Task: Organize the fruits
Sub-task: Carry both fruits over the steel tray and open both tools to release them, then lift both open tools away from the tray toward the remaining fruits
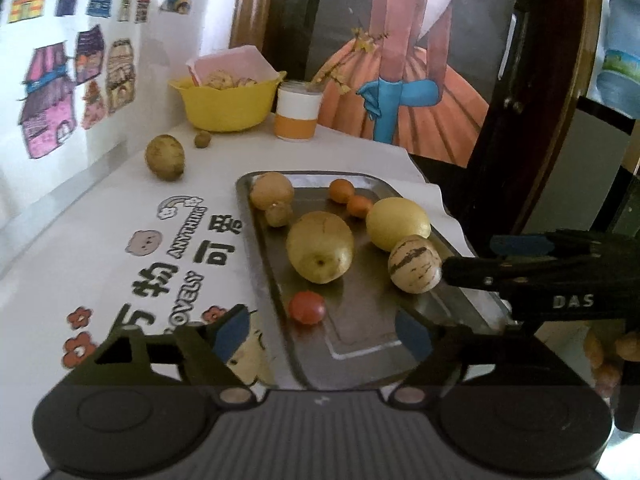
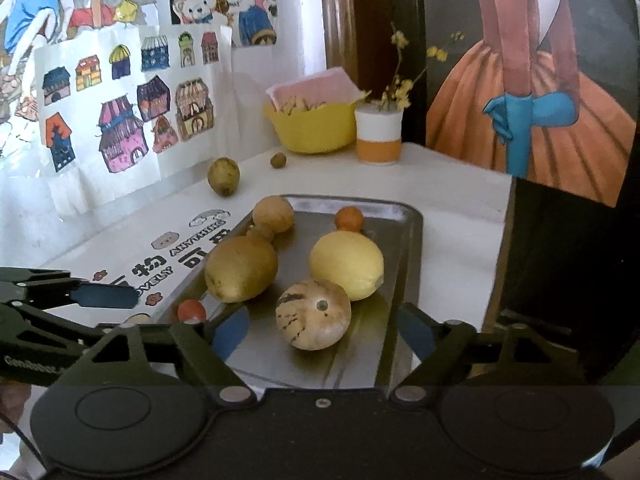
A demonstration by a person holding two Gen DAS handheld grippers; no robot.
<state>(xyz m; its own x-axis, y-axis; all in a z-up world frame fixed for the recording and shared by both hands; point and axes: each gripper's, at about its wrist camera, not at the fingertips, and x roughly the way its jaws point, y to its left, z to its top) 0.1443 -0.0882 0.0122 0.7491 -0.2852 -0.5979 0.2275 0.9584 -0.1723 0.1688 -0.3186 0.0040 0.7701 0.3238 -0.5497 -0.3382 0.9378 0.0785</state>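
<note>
My right tool [image 2: 316, 334] is spread wide, its two blue pads on either side of the melon [image 2: 313, 314] with clear gaps, so it grips nothing. It hangs low over the near end of the tray [image 2: 404, 248], pointing forward along it. From the left view its dark body reaches in from the right, tip just beside the melon; I cannot tell whether it touches.

My left tool [image 1: 322, 330] is also wide apart and empty, held low over the near edge of the tray, one pad over the printed cloth on the worktop [image 1: 120, 208], the other over the tray rim.

The tray lies straight ahead of both tools and carries most of the fruit. The pear [image 1: 320, 252] sits in the middle, ahead of my left tool. The lemon [image 1: 398, 223] is beyond the melon and touching it. A brown fruit [image 1: 272, 191] sits at the far left corner with a smaller one [image 1: 278, 214] against it. Two small oranges [image 1: 341, 190] lie side by side at the far end. The tomato [image 1: 307, 307] is nearest my left tool.

Off the tray, far left on the worktop, rest a green fruit [image 1: 164, 157] and a small nut-like fruit [image 1: 202, 138], near the yellow bowl [image 1: 226, 106] and the cup [image 1: 296, 113].
</note>
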